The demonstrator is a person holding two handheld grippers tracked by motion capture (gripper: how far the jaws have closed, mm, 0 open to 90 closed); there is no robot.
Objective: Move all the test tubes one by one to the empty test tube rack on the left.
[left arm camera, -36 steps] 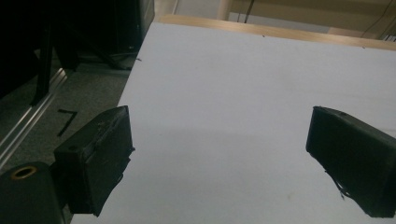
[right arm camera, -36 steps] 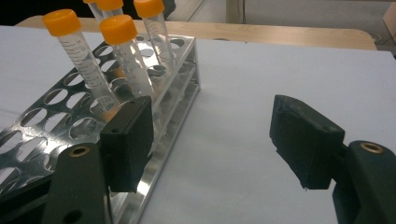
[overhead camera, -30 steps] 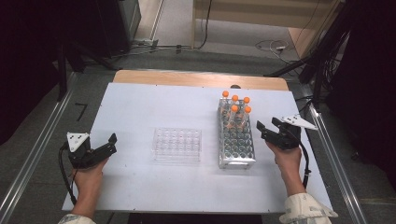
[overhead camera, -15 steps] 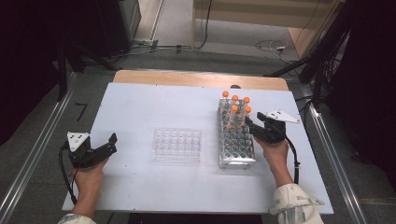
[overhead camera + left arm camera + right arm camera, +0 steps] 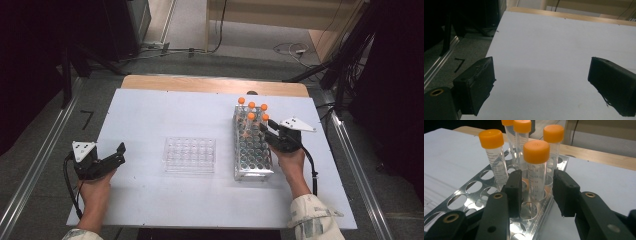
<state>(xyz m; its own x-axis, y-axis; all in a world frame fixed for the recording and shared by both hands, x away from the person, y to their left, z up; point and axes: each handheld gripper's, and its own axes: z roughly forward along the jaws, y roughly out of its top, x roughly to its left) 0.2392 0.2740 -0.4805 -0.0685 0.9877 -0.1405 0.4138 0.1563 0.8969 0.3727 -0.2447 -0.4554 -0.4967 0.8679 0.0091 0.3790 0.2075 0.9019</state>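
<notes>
We see the right tongs at the right side of the metal tube rack, their jaws just closing around the nearest orange-capped tube, which stands upright in a right-edge hole at the rack's far end; gaps remain on both sides, so the pads are not yet pressing it. The left tongs rest spread and empty at the near left of the bench, well apart from the clear well plate lying left of the rack.

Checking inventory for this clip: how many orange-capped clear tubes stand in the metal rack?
5 orange-capped clear tubes, clustered at the far end of the perforated metal rack, and nearest the right gripper.
</notes>
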